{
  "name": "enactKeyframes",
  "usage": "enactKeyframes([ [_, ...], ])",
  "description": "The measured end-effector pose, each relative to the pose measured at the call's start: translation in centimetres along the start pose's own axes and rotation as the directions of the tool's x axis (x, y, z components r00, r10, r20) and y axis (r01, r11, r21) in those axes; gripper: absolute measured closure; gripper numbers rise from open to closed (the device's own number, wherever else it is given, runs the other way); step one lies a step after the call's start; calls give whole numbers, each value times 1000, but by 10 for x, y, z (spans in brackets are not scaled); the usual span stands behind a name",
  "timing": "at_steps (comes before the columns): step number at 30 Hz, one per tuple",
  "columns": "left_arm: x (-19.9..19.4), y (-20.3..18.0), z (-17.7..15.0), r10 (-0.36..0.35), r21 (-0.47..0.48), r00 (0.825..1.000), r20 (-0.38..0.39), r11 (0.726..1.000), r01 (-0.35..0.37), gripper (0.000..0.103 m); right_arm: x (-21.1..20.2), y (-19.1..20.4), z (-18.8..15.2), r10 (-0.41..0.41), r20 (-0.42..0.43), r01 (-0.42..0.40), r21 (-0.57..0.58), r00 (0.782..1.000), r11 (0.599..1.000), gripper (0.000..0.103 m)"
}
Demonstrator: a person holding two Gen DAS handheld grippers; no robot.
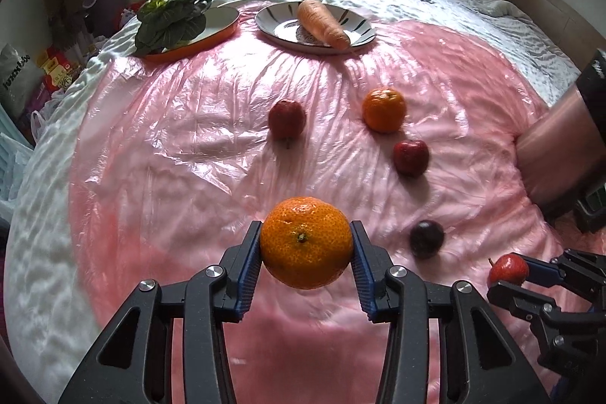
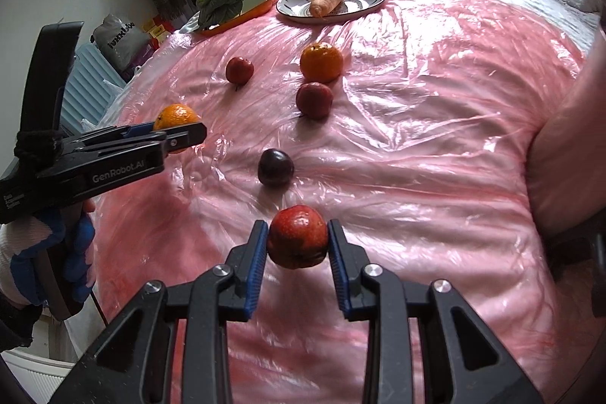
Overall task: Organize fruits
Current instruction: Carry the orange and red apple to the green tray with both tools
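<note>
Clenched on a mandarin [image 1: 306, 243] in the left hand-held gripper [image 1: 306, 245] and a red fruit [image 2: 298, 236] in the right hand-held gripper [image 2: 298, 239], with both plates, striped [image 1: 361, 35] and orange [image 1: 221, 31], lying straight ahead at the bed's far end, nearer the left.

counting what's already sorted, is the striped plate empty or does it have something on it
Not empty: the striped plate holds one carrot lying across it. No fruit is on it.

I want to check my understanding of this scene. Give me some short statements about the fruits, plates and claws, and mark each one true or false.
1. The left claw holds an orange. True.
2. The right claw is empty. False: it grips a red apple.
3. A carrot lies on the striped plate. True.
4. The leafy greens lie on the pink sheet. False: they rest on the orange plate.
</note>
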State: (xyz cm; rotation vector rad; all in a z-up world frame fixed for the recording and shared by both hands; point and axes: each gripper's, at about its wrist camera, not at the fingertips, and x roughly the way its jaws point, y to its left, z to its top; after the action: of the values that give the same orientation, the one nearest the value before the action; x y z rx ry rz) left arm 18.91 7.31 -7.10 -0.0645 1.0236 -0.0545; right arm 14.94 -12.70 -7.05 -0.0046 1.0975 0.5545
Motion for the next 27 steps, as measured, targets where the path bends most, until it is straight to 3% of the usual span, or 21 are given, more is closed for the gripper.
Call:
enactKeyframes([
  [14,-47,-63,-19,-36,110,999,-18,993,38,64,-59,-26,-36,-35,8,35,27,999,999,53],
  [27,-61,-157,-42,-118,252,990,-72,959,133,64,-104,-74,-76,-107,12,105,111,994,988,53],
])
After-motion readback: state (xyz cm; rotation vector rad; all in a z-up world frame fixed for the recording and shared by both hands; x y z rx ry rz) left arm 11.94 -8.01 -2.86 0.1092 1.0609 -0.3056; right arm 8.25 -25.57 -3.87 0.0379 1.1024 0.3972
